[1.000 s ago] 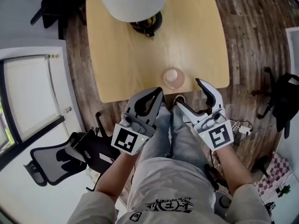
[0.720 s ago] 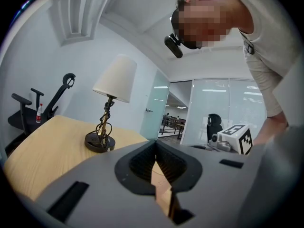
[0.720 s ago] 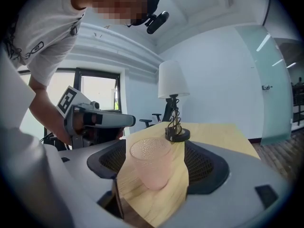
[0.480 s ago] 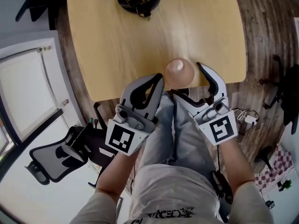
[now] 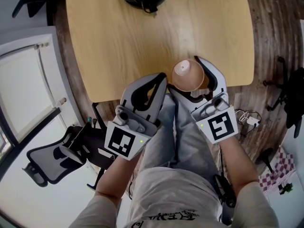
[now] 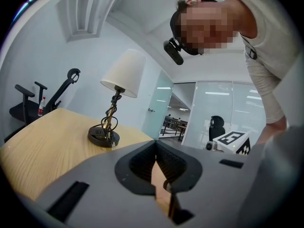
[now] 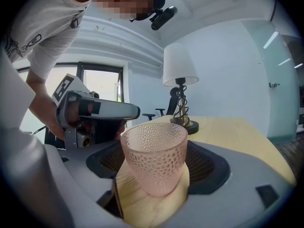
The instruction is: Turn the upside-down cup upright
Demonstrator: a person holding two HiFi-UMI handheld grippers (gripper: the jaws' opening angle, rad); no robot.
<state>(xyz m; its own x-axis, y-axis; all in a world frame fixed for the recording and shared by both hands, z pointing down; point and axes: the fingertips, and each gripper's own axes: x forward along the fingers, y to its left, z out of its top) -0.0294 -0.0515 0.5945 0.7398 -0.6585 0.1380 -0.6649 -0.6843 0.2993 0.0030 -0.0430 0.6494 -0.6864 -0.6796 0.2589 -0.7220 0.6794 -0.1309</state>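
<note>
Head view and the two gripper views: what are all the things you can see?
table: one, light wood, middle of the head view.
cup: one, pinkish dimpled glass, near the table's close edge.
lamp: one, white shade, black base, far end of the table.
office chairs: at least two, black, on the floor beside the table.
floor: one, dark wood planks, around the table.
cables: a small white tangle, on the floor at the right.
left gripper: one, grey, jaws shut and empty, left of the cup.
right gripper: one, grey, jaws just opened wide, either side of the cup, apparently not touching.
</note>
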